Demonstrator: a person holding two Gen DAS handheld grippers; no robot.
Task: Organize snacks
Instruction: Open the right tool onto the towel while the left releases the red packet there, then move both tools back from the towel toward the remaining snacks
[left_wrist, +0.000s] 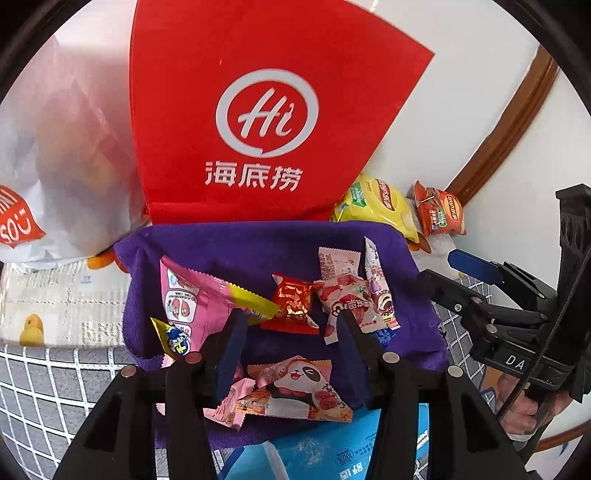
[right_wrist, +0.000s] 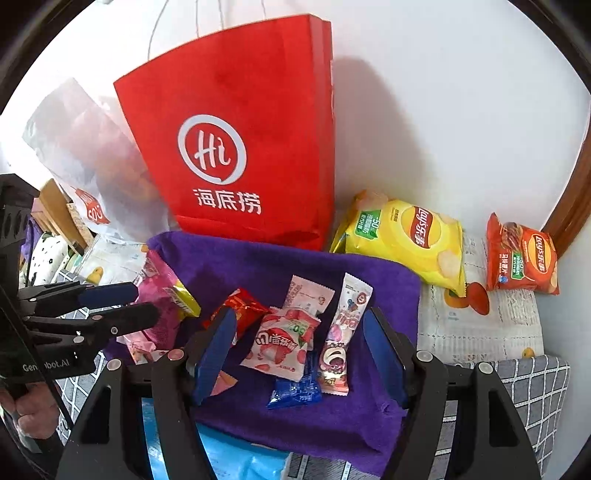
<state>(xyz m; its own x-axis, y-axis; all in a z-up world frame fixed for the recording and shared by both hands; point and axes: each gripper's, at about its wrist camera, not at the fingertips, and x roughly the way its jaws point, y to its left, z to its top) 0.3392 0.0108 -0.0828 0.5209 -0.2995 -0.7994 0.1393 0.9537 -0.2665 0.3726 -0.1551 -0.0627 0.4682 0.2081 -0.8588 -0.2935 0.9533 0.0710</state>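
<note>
Several small snack packets lie on a purple cloth (left_wrist: 258, 251) (right_wrist: 351, 424). My left gripper (left_wrist: 291, 328) hangs open over it, jaws apart and nothing pressed between them; a red packet (left_wrist: 293, 302) (right_wrist: 243, 306) lies just beyond the tips and a panda packet (left_wrist: 299, 391) below them. My right gripper (right_wrist: 299, 347) is open wide above a strawberry packet (right_wrist: 277, 343) and a long pink stick packet (right_wrist: 340, 339), holding nothing. A blue packet (right_wrist: 295, 391) lies below those. At the cloth's left edge sits a pink bag (left_wrist: 192, 295) (right_wrist: 162, 291).
A red paper bag (right_wrist: 240, 147) stands behind the cloth against the wall, with a white plastic bag (right_wrist: 85, 155) to its left. Yellow chips (right_wrist: 406, 240) and orange chips (right_wrist: 521, 258) lie at the right. A blue tissue pack (left_wrist: 332, 450) lies at the near edge.
</note>
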